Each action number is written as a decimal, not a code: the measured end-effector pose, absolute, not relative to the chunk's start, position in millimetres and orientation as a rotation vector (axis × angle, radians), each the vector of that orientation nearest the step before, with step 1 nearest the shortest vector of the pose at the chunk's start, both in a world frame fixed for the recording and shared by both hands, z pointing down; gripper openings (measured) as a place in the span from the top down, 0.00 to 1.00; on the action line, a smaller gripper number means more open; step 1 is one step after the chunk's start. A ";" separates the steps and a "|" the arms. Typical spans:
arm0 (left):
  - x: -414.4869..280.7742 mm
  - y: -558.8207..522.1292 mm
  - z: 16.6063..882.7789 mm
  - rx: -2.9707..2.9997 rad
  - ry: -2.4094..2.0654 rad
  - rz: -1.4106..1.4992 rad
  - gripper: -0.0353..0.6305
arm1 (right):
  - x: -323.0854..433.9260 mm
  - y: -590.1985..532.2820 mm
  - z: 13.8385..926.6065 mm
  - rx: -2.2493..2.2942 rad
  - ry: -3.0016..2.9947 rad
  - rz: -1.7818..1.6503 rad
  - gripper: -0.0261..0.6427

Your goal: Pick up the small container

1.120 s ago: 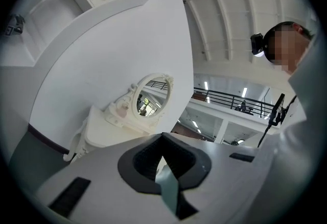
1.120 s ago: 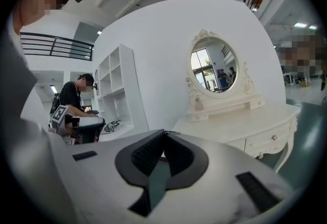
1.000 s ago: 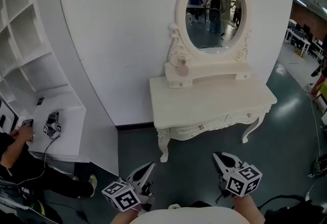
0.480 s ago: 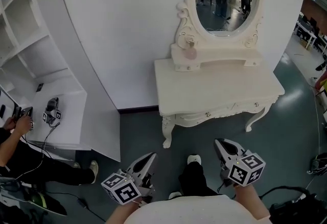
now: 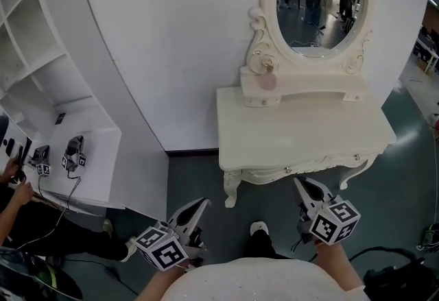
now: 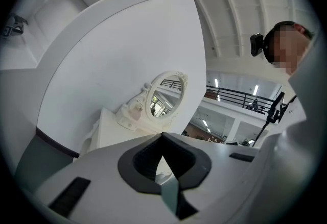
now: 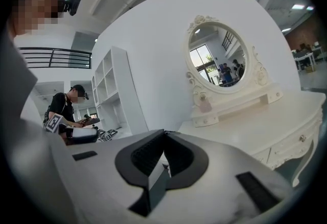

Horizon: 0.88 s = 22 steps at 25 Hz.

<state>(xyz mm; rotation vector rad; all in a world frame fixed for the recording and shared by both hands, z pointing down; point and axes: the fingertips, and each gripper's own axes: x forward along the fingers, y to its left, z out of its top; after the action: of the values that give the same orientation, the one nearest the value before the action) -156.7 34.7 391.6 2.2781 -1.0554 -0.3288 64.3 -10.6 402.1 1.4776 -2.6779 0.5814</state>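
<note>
White-painted wood, carved and glossy: the dressing table [image 5: 302, 135] is standing against the smooth curved white wall [image 5: 164, 32] on scrolled legs. Two small knobs are showing on its shut drawer front. The oval mirror [image 5: 319, 5], in an ornate moulded frame, is rising from a shallow raised shelf at the back of the table top. The small round pale pink container [image 5: 267, 80] is sitting at the left end of that shelf, against the foot of the frame. It is lying well ahead of me in both gripper views, and I cannot tell what is in it.

I am holding my left gripper [image 5: 197, 206] and my right gripper [image 5: 302, 185] low over the dull dark grey-green floor [image 5: 199, 179], short of the table's front edge. Each is carrying its jaws pressed together at the tips, with nothing between the ribbed black pads.

Against the frame a second back, the table and mirror are sitting larger and further right in the head view. My white shoe [image 5: 258, 228] is now showing between the grippers. The seated person [image 5: 10, 186] is slipping towards the left edge.

The white open shelving unit [image 5: 41, 66] is standing at left in square compartments. On its low ledge a spare gripper with marker cubes [image 5: 74, 155] is lying.
</note>
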 end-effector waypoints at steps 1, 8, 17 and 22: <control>-156.7 25.0 389.6 2.275 -1.074 -0.334 0.95 | 64.4 -20.6 400.5 1.461 -2.683 0.573 0.95; -148.2 -42.2 370.8 2.276 -1.157 -0.377 0.95 | 77.6 -91.6 380.8 1.400 -2.712 0.414 0.95; -109.8 -110.6 379.1 2.237 -1.159 -0.383 0.94 | 100.1 -173.5 380.6 1.353 -2.736 0.417 0.95; -99.1 -150.9 374.1 2.253 -1.185 -0.398 0.94 | 110.4 -215.4 381.4 1.327 -2.748 0.411 0.95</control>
<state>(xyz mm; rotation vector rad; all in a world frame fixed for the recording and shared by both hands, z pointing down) -99.1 -150.9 374.1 2.2534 -1.1854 -0.3979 110.4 -215.4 381.4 1.3272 -2.7484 0.4113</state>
